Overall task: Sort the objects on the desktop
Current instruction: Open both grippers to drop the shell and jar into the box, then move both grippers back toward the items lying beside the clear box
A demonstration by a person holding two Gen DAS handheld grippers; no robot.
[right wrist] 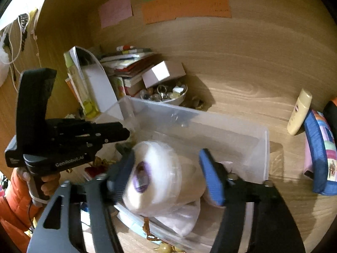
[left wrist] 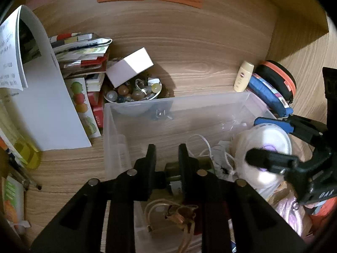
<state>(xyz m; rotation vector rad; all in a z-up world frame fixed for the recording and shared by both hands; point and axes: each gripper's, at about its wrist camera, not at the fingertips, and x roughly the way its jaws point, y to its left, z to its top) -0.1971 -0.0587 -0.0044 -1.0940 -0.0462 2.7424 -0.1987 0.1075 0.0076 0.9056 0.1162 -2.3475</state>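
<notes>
A clear plastic bin (left wrist: 109,130) stands on the wooden desk and also shows in the right wrist view (right wrist: 264,147). My left gripper (left wrist: 167,154) hangs over its near side, jaws narrowly apart, with a dark green object (left wrist: 174,168) between and below them; contact is unclear. My right gripper (right wrist: 168,175) is open around a white round pack of cotton pads (right wrist: 155,175), which rests in the bin; only the left finger seems to touch it. The pack also shows in the left wrist view (left wrist: 265,145), between the right gripper's fingers (left wrist: 271,124).
A bowl of beads and trinkets (left wrist: 134,92) with a white box (left wrist: 129,66) on it stands behind the bin. Books and papers (left wrist: 80,52) lie at the left. A cream bottle (left wrist: 243,77), a blue pouch (left wrist: 271,97) and a black round case (left wrist: 278,78) sit right.
</notes>
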